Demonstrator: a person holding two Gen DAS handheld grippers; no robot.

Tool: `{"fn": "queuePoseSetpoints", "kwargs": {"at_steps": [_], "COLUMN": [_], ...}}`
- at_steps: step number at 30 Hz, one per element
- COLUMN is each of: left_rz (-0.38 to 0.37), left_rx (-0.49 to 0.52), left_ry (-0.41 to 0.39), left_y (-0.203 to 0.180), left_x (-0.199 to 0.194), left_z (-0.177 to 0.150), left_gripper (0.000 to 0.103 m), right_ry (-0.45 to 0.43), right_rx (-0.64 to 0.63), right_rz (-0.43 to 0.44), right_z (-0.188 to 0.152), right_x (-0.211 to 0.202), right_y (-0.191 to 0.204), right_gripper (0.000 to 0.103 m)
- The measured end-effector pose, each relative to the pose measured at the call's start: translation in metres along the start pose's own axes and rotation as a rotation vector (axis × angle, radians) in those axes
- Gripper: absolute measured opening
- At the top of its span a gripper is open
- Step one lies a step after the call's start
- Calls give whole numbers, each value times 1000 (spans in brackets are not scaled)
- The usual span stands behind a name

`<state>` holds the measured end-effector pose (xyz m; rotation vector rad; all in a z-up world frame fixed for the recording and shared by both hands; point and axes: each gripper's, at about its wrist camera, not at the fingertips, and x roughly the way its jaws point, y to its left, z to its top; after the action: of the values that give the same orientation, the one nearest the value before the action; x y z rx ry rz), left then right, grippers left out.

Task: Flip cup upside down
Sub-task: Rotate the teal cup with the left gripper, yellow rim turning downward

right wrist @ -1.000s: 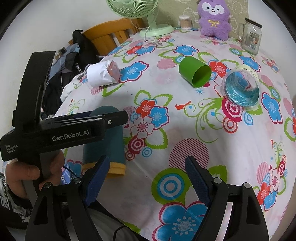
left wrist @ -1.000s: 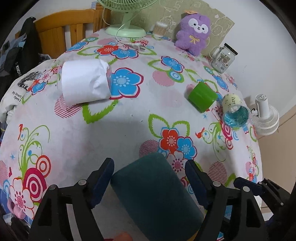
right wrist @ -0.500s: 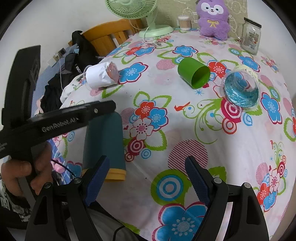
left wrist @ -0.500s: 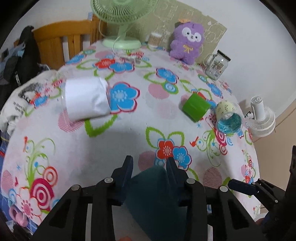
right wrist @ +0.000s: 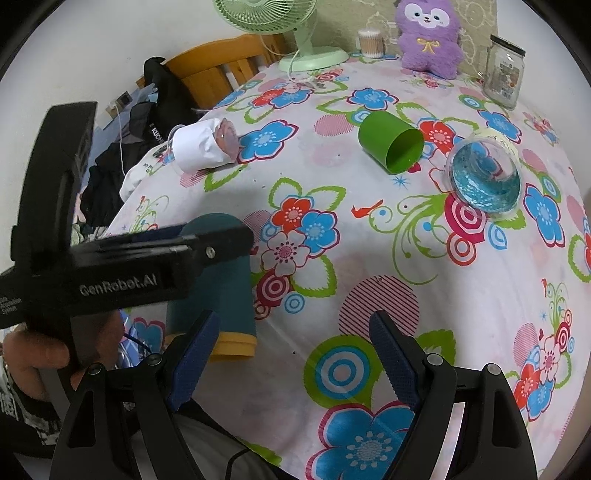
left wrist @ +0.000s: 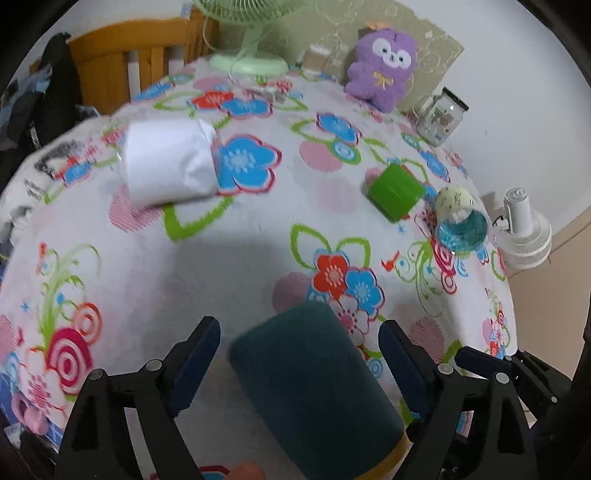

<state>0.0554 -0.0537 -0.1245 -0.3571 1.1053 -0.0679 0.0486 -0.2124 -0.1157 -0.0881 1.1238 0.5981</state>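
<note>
A dark teal cup point(left wrist: 314, 384) with a yellow rim stands upside down on the flowered tablecloth point(left wrist: 229, 266), rim down near the front left edge; it also shows in the right wrist view point(right wrist: 218, 291). My left gripper point(left wrist: 299, 358) is open, its fingers on either side of the cup with gaps, not touching. My right gripper point(right wrist: 291, 354) is open and empty, to the right of the cup above the cloth.
A white paper-wrapped cup point(left wrist: 166, 166), a green cup point(left wrist: 395, 192) and a clear cup with blue filling point(left wrist: 461, 225) lie on their sides. A green fan point(right wrist: 295, 37), purple plush point(right wrist: 430, 33) and glass jar point(right wrist: 504, 74) stand at the back. A wooden chair point(right wrist: 221, 74) is behind left.
My left gripper was shut on the teal cup half a second ago and has now opened, leaving the cup standing rim down. My right gripper has not moved.
</note>
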Motion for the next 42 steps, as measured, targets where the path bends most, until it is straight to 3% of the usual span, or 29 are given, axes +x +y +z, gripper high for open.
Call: {"fn": "queuePoseSetpoints", "kwargs": {"at_steps": [2, 6, 14, 24, 42], "left_rz": [-7, -30, -23, 61, 71], "left_rx": [-9, -6, 23, 77, 106], "left_ry": [19, 13, -51, -230, -305], "left_y": [0, -1, -3, -5, -11], "left_x": [5, 4, -10, -51, -78], "left_z": [-2, 0, 4, 10, 6], "left_gripper": [78, 73, 71, 70, 69], "right_ry": [2, 4, 2, -8, -17], "right_rx": [3, 12, 14, 5, -13], "right_rz": [0, -1, 1, 1, 1], "right_z": [-1, -1, 0, 0, -2], "right_x": [1, 1, 2, -1, -5], "right_y": [-1, -6, -7, -2, 8], "right_gripper": [85, 85, 85, 85, 85]}}
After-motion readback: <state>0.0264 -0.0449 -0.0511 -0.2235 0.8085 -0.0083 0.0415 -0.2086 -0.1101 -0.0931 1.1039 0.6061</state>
